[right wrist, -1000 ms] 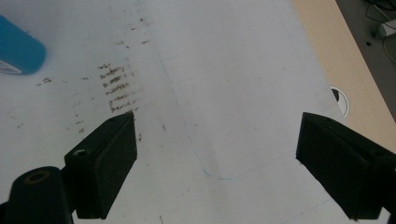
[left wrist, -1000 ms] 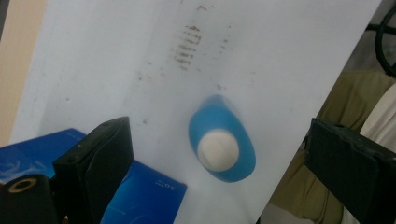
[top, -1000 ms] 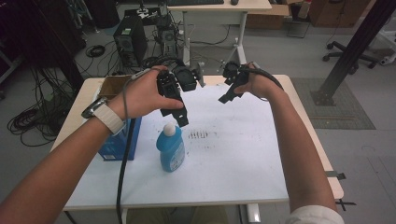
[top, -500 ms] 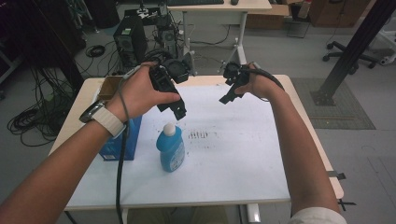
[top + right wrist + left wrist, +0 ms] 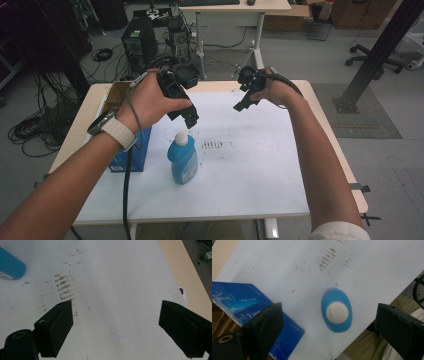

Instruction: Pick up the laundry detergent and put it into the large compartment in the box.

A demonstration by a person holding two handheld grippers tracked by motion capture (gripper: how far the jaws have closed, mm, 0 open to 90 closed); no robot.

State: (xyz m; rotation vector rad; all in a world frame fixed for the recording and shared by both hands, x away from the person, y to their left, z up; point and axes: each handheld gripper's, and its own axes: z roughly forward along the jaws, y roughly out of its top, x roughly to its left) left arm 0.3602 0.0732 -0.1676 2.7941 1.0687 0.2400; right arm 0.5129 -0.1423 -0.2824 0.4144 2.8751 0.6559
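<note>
Grasp not started: blue bottle stands upright on the tabletop beside the blue box, left tongs spread wide right above its cap, right tongs released, well off over bare sheet.

A wooden table is covered by a white sheet. On the sheet stands a blue bottle; a blue box sits just left of the bottle.
</note>
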